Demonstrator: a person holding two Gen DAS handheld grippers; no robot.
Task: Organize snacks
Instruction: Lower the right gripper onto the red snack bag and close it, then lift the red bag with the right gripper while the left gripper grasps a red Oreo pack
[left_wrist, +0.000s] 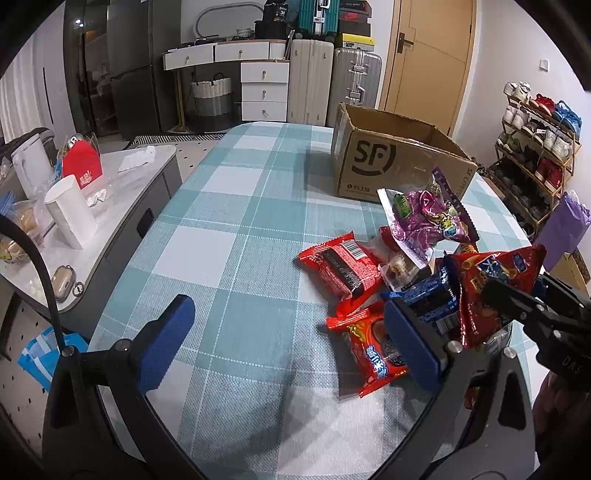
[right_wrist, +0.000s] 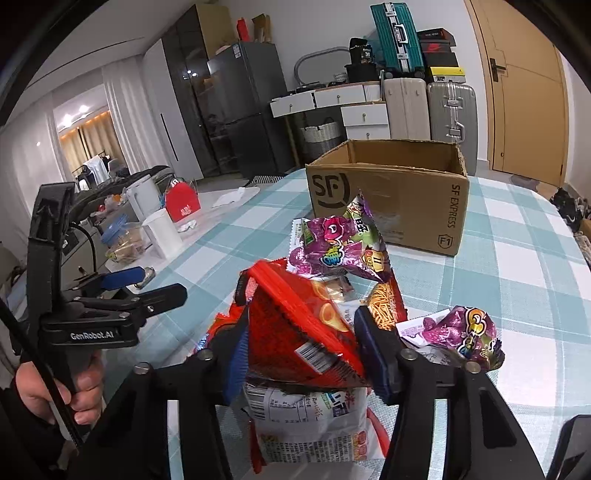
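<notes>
A pile of snack packets lies on the checked tablecloth (left_wrist: 229, 229). My right gripper (right_wrist: 303, 350) is shut on a red snack bag (right_wrist: 295, 325) and holds it above the pile; the same bag (left_wrist: 491, 288) shows in the left wrist view. My left gripper (left_wrist: 284, 339) is open and empty, low over the cloth left of the pile. A purple packet (left_wrist: 428, 218) tops the pile. Red packets (left_wrist: 343, 269) lie beside it. An open SF cardboard box (left_wrist: 391, 162) stands behind the pile, also in the right wrist view (right_wrist: 388, 199).
A second purple packet (right_wrist: 461, 332) lies right of my right gripper and a white packet (right_wrist: 310, 424) below it. A side counter (left_wrist: 122, 192) left of the table holds a white cup (left_wrist: 70, 210), a kettle and a red carton. A shoe rack (left_wrist: 535, 147) stands at right.
</notes>
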